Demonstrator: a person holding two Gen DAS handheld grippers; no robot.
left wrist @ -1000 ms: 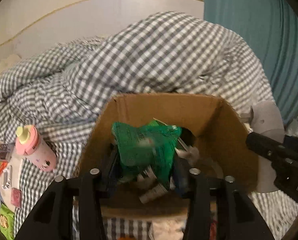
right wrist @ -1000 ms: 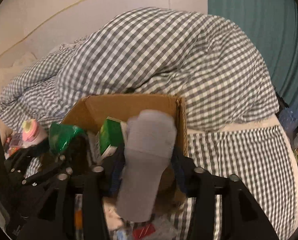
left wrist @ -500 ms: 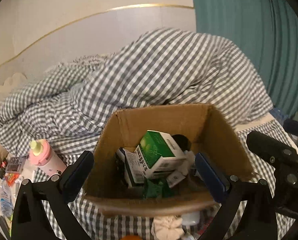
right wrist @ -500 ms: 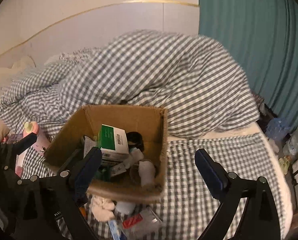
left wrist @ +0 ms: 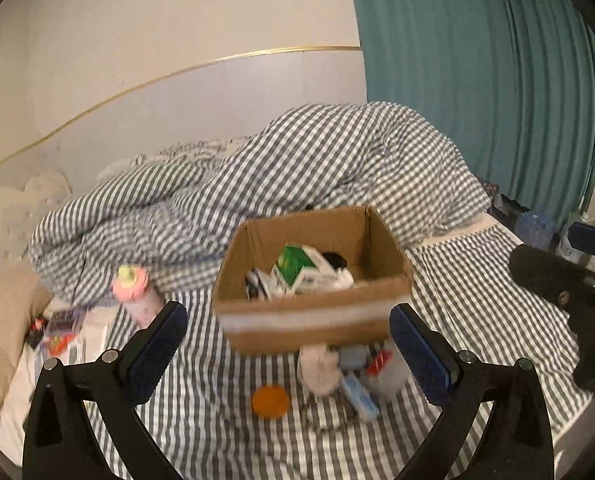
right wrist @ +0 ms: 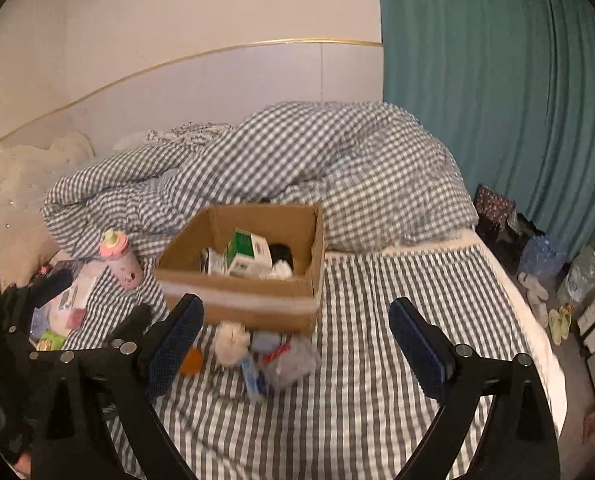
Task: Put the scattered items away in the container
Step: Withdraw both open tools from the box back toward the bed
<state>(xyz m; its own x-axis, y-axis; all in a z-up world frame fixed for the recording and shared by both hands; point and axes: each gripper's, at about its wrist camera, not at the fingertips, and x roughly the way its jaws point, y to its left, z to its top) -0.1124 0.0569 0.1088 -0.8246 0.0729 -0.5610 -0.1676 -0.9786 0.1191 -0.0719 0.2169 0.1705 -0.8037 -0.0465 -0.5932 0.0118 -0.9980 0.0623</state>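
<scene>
In the left wrist view, a heap of small packets (left wrist: 59, 330) lies at the nine o'clock edge of the striped bedsheet (left wrist: 225, 412), beside a beige pillow (left wrist: 1, 316). Just right of them a pink bottle (left wrist: 135, 298) with a yellow-green cap stands at about ten o'clock from the left gripper (left wrist: 287, 354), whose blue-padded fingers are spread wide apart with nothing between them. The cardboard box (left wrist: 313, 320) sits at twelve o'clock, straight ahead of that gripper, on the sheet and in front of a rumpled checked duvet (left wrist: 297, 168); inside it a green-and-white carton (left wrist: 297, 270) rests on other blurred things. Against the box's near wall, still on the sheet, lie an orange disc (left wrist: 270, 401), a white fluffy lump (left wrist: 317, 368), a blue-and-white tube (left wrist: 361, 394) and a clear wrapper with a red label (left wrist: 385, 366). At three o'clock a black part of the other tool shows before the teal curtain (left wrist: 477, 80). In the right wrist view the box (right wrist: 257, 300) stands at eleven o'clock, the loose cluster just below it, and the right gripper (right wrist: 297, 342) also holds its fingers wide apart and empty. Bags and bottles on the floor (right wrist: 545, 256) fill the three o'clock side.
</scene>
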